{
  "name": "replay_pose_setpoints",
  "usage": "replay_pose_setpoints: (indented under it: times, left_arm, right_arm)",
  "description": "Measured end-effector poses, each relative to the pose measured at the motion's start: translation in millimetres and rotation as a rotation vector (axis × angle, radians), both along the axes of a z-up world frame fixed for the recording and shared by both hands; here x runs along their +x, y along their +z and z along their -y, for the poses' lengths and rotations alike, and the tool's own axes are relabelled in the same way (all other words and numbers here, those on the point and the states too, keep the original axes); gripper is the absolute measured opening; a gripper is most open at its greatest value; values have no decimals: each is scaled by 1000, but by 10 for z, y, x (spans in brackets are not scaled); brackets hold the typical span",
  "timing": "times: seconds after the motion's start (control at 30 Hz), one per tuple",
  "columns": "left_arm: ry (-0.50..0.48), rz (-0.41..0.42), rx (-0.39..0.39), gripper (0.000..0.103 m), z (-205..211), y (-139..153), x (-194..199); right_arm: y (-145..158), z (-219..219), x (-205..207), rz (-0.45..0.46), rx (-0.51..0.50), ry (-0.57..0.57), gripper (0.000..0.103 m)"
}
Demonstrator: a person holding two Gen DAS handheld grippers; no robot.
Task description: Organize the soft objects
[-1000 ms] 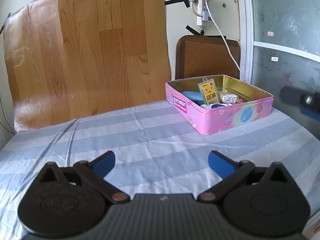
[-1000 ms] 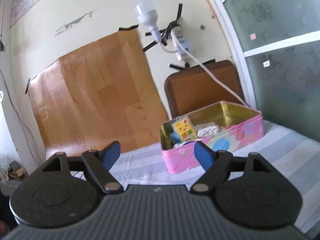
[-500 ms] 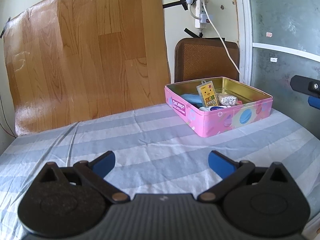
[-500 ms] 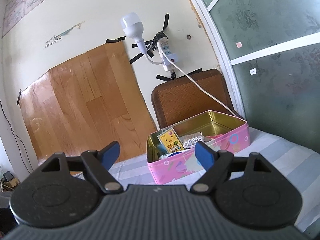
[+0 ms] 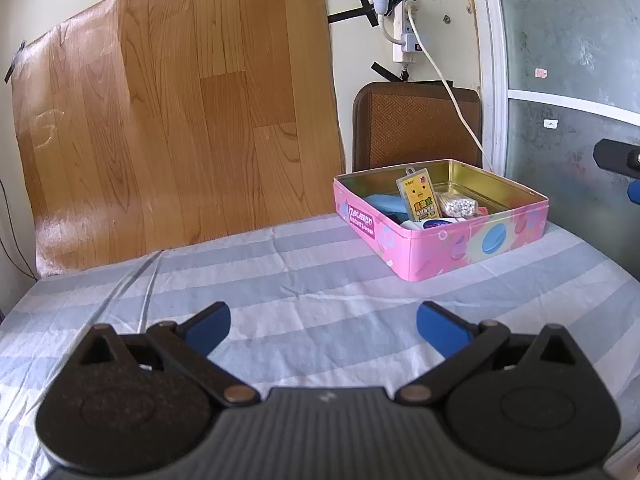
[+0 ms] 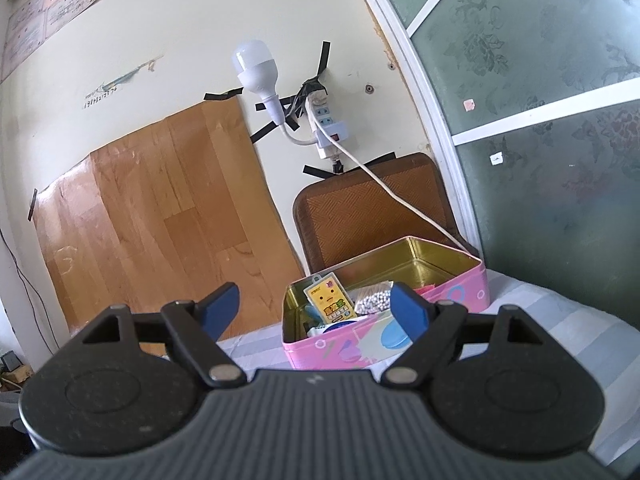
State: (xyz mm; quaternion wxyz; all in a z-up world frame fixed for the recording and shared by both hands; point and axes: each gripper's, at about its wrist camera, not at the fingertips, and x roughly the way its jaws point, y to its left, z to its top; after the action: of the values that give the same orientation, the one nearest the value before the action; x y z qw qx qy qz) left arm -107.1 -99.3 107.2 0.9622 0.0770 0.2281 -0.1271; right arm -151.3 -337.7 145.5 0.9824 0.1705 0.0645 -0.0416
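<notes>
The left gripper [image 5: 323,326] has its jaws spread wide with nothing between them, over the striped sheet [image 5: 280,280]. The right gripper [image 6: 316,308] is likewise spread and holds nothing; from the left wrist view only a dark piece of it shows at the far right edge, cut off by the frame.

Ahead of the left jaws and off to their right sits the pink tin [image 5: 460,248], lidless, on the sheet, well clear of both blue fingertips [image 5: 208,328]. From the right wrist the tin [image 6: 456,292] lies just beyond the jaws, its near right part hidden behind the right fingertip [image 6: 408,312].

Inside the tin a yellow card [image 5: 419,196] leans upright, with a blue soft thing [image 5: 384,203] to its left, mostly covered by the card and the tin wall. A packet of small white beads [image 5: 458,204] lies to the card's right. A white-and-blue item at the near wall is too hidden to identify.

Behind the tin stands a brown chair back [image 5: 416,128], crossed by a white cord [image 5: 448,92].
</notes>
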Motion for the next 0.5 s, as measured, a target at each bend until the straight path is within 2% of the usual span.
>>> replay_pose_setpoints:
  times: [0.5]
  left_arm:
    - [-3, 16, 16, 103, 26, 1, -59]
  right_arm:
    - [9, 16, -18, -2, 3, 2, 85]
